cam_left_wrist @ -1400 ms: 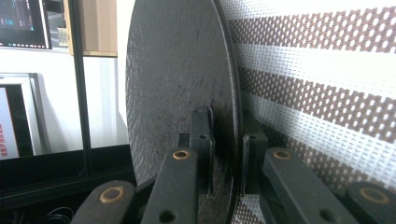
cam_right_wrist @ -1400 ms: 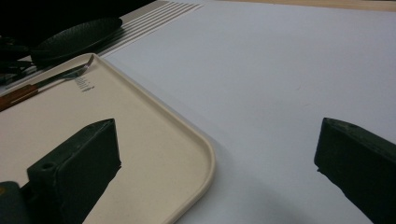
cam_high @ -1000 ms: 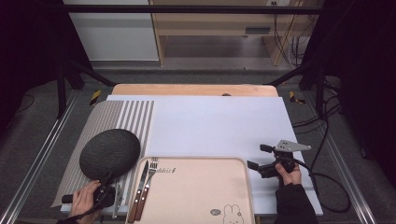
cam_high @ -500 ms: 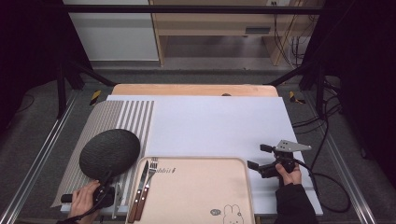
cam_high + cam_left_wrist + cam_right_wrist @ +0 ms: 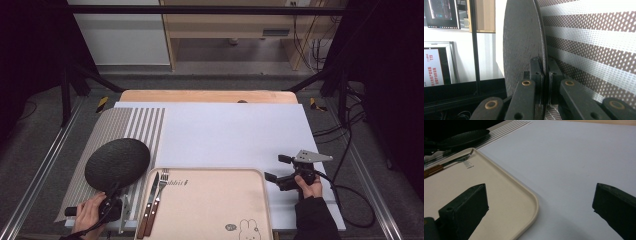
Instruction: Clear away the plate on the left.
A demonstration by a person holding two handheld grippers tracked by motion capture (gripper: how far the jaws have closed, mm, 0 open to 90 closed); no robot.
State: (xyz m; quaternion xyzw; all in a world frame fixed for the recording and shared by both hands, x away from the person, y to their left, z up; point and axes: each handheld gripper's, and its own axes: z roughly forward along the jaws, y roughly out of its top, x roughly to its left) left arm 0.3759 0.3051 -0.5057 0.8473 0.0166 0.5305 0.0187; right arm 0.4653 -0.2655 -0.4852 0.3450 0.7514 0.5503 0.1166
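Observation:
A dark grey round plate (image 5: pixel 117 162) hangs over the striped placemat (image 5: pixel 125 125) at the table's front left. My left gripper (image 5: pixel 111 202) is shut on its near rim, and the left gripper view shows the plate (image 5: pixel 524 42) pinched edge-on between the left gripper's (image 5: pixel 544 62) jaws. A beige tray (image 5: pixel 210 171) with a rabbit drawing lies front centre, with a knife (image 5: pixel 149 205) and a fork (image 5: pixel 160 192) along its left side. My right gripper (image 5: pixel 276 168) rests open just right of the tray. In its own view the right gripper (image 5: pixel 541 195) straddles the tray's corner (image 5: pixel 534 202).
A white sheet (image 5: pixel 230 130) covers most of the table, over a wooden top (image 5: pixel 210 96). The placemat (image 5: pixel 594 37) lies under the plate. Black frame posts stand at both sides, and a cable (image 5: pixel 350 200) trails right of my right hand.

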